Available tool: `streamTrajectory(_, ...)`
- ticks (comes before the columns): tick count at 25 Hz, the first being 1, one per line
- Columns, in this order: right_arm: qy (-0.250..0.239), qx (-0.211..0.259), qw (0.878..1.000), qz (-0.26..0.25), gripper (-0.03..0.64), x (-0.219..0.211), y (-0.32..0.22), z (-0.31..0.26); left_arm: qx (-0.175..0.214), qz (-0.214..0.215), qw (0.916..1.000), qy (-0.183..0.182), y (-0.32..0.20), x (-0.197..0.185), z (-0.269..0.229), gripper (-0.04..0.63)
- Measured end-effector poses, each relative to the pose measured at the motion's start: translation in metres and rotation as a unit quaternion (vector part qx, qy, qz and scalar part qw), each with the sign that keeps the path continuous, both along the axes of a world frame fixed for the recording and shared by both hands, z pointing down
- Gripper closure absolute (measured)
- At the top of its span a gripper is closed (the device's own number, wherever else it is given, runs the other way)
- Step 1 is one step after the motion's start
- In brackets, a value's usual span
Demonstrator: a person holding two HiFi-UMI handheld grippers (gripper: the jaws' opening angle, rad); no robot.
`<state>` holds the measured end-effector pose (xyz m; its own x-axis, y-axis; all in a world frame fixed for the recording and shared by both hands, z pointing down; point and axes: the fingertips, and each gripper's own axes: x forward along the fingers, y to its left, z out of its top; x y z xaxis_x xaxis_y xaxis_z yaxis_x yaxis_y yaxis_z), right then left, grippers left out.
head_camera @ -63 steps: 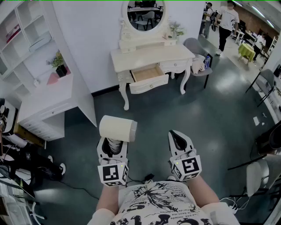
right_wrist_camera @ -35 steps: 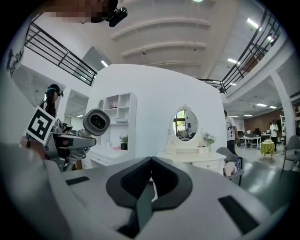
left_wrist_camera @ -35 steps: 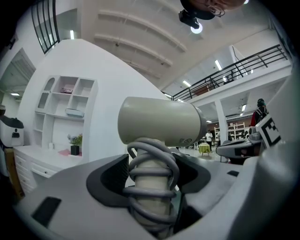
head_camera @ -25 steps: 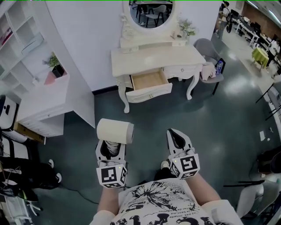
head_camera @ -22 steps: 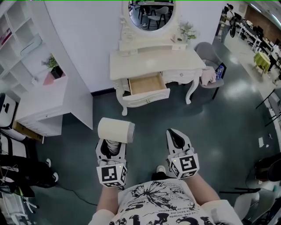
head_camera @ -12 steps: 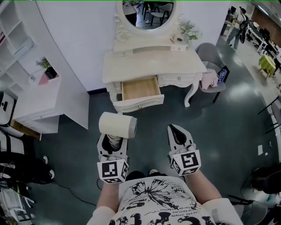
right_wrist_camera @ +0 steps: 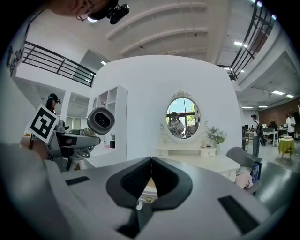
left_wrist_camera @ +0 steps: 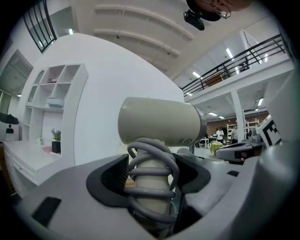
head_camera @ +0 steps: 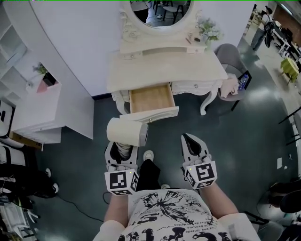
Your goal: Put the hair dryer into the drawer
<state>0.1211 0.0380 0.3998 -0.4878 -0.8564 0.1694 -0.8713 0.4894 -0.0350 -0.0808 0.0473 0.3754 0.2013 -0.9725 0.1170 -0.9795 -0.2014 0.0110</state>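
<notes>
A cream hair dryer (head_camera: 126, 131) stands upright in my left gripper (head_camera: 122, 149), whose jaws are shut on its handle with the grey cord wound round it (left_wrist_camera: 151, 187). The dryer's barrel (left_wrist_camera: 159, 123) lies across above the jaws, and it also shows at the left of the right gripper view as the hair dryer (right_wrist_camera: 100, 120). My right gripper (head_camera: 193, 145) is shut and holds nothing (right_wrist_camera: 151, 174). The open drawer (head_camera: 151, 100) of the cream dressing table (head_camera: 164, 68) is just ahead of the dryer, its wooden inside bare.
An oval mirror (head_camera: 160, 9) and flowers (head_camera: 207, 30) stand at the back of the dressing table. A grey chair (head_camera: 233, 70) with a pink cloth is on its right. A white desk and shelves (head_camera: 37, 103) fill the left. My feet (head_camera: 148, 162) show on the dark floor.
I have walked toward the dressing table: it and its open drawer now lie closer, just ahead of the dryer. Both grippers keep their pose and the left one's grip is unchanged.
</notes>
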Motion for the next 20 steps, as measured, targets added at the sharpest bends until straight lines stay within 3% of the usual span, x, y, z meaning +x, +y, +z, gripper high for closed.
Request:
streamTrajectory(13, 0.009, 0.012, 0.999, 0.05, 0.6, -0.061, -0.184, -0.014, 0.005, 0.058, 0.9983, 0.001, -0.205, -0.057, -0.009, 0.311)
streamTrajectory(20, 0.016, 0.009, 0.997, 0.069, 0.6, -0.088, -0.256, -0.012, -0.01, 0.078, 0.9969, 0.0, -0.279, -0.084, 0.001, 0.311)
